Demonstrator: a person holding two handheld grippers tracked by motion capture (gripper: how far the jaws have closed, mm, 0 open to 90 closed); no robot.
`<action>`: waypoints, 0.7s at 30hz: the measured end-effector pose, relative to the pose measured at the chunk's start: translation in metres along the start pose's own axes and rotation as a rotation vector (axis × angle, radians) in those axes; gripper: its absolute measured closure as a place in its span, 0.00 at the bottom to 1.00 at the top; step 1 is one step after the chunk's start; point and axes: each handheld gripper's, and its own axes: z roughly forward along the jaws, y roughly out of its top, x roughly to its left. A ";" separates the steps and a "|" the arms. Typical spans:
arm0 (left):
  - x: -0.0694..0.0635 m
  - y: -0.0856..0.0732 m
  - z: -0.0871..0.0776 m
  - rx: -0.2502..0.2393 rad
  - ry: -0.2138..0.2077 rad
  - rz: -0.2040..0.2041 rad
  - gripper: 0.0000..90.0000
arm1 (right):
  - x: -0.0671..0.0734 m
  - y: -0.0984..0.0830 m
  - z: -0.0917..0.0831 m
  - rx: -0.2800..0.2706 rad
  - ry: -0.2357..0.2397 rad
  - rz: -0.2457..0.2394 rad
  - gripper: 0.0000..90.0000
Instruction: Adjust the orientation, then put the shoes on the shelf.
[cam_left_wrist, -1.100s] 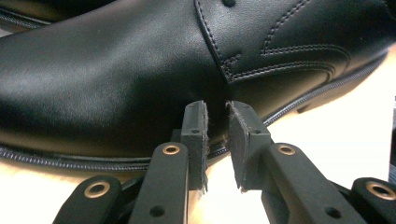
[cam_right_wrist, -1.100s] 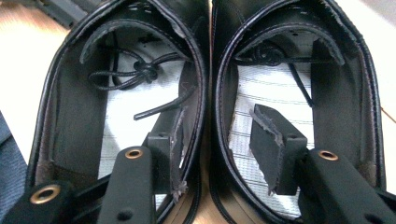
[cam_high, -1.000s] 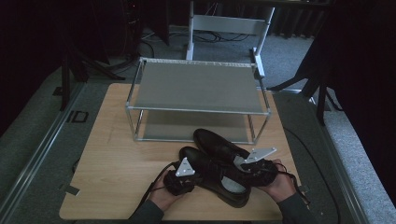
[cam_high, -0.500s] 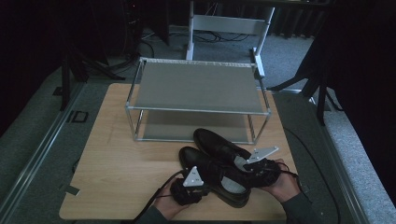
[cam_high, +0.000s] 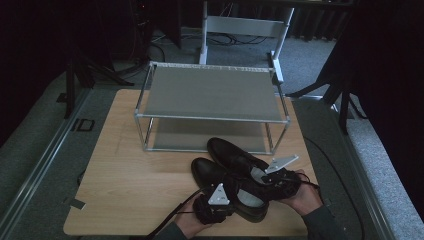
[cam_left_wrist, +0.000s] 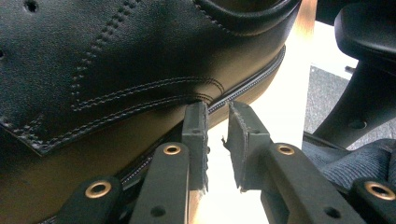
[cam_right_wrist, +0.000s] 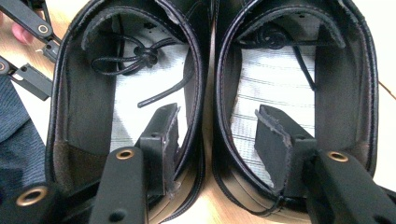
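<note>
Right gripper (cam_right_wrist: 215, 140): jaws part open, one jaw down inside each shoe, straddling the two adjoining inner walls at the heel ends; pads not seen pressing on the walls. The jaws have just been opening, with both inner walls between them. Left gripper (cam_left_wrist: 217, 135): jaws a narrow gap apart, nothing between them, tips right at the sole edge of the near shoe's side; contact cannot be told.

Two black leather dress shoes, one pair, side by side and touching, in the lower centre-right of the high view on the wooden table (cam_high: 125, 190). Left shoe (cam_high: 220, 180) and right shoe (cam_high: 235, 155) have long axes parallel, running from lower right to upper left; toes point to upper left toward the rack, heels to lower right at the right gripper (cam_high: 282, 180). In the right gripper view both openings face the camera, striped insoles showing, a loose lace (cam_right_wrist: 140, 58) lying inside the left one.

One two-tier metal shoe rack (cam_high: 210, 95) in mid frame, just beyond the toes. Two hands at the bottom edge.

Against the earlier frames: left gripper (cam_high: 215, 202) has shifted from the left side of the pair toward lower centre, under the near shoe's heel side. Right gripper, shoes, rack unchanged in place.
</note>
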 end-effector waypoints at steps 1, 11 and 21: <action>0.000 0.000 0.000 0.000 -0.001 -0.001 0.86 | 0.000 0.000 0.000 0.004 0.001 0.002 0.54; 0.001 0.002 0.003 -0.004 -0.016 -0.003 0.88 | -0.004 0.008 0.001 0.096 0.019 0.014 0.54; 0.004 0.003 0.003 -0.010 -0.009 -0.013 0.89 | -0.005 0.021 0.006 0.244 0.018 0.010 0.51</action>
